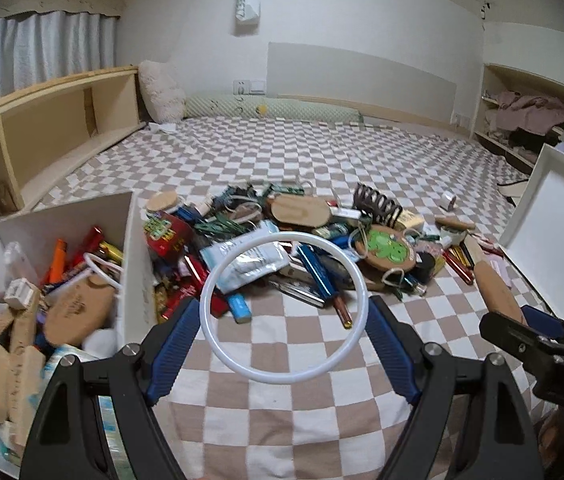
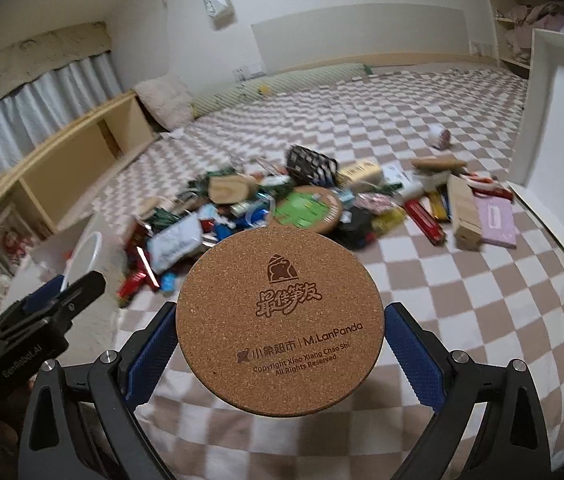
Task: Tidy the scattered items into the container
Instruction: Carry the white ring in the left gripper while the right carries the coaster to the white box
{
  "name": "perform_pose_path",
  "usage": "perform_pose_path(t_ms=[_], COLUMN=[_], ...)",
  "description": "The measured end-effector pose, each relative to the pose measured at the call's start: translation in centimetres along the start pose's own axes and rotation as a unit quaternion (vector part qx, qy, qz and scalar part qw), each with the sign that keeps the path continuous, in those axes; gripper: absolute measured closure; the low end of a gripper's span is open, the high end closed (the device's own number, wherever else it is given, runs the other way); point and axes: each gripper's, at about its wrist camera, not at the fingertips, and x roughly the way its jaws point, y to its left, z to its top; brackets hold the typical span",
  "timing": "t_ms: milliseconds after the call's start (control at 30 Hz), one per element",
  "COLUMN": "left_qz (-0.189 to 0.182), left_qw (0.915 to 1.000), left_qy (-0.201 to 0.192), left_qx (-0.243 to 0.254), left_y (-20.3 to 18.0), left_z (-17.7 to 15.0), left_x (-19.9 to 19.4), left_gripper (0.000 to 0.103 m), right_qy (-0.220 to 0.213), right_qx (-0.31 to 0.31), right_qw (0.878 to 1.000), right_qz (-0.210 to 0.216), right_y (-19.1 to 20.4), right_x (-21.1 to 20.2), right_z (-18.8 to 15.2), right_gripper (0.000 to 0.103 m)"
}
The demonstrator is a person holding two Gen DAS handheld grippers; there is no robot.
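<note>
Left gripper (image 1: 283, 328), through its own camera: gripping a thin white plastic ring (image 1: 282, 307) across its width with ribbed blue pads (image 1: 176, 336), holding it clear above the checkered blanket (image 1: 282, 420). Sitting at left, partly cut off by the frame: a white container (image 1: 130, 248), crammed with wooden brushes, tubes and packets. Sprawling beyond the ring: a blurred heap of clutter (image 1: 301, 236), many pieces too tangled to name.

Right gripper (image 2: 280, 344), through its own camera: clamping a round cork coaster (image 2: 280, 320), grainy, stamped with dark lettering, hiding the blanket behind. Lying smeared beyond: the heap again.
</note>
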Motion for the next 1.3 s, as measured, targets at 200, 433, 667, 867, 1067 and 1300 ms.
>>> perform_pose_path(t_ms=[200,433,667,867,1067,1300], left_qz=[0.016,0.027,0.073,0.115,0.14,0.149], left_qw=[0.9997,0.9988,0.9959,0.9919,0.9883,0.9869], left_qy=[-0.018,-0.032,-0.042,-0.034,-0.018,0.028], left_qx=[0.0,-0.023,-0.034,-0.042,-0.058,-0.056], left_y=[1.5,4.4,8.4,12.4,15.8,17.9], left_z=[1.4,2.9,3.7,3.4,2.0,-0.9], left_x=[-1.8,-3.9,-5.6,-6.5,-7.0,-6.2], left_gripper=[0.02,0.02,0.02,0.02,0.02,0.02], right_qy=[-0.014,-0.036,-0.033,-0.013,-0.005,0.008], right_qx=[-0.016,-0.028,-0.051,-0.059,-0.083,-0.109], right_qw=[0.999,0.997,0.994,0.99,0.987,0.983], right_qz=[0.028,0.058,0.089,0.126,0.141,0.15], right_y=[2.6,5.5,9.1,11.8,14.5,17.1], right_x=[-0.6,-1.2,-0.4,0.7,1.3,2.1], right_z=[1.5,3.3,4.2,4.5,4.4,4.3], right_gripper=[0.003,0.003,0.003,0.003,0.003,0.003])
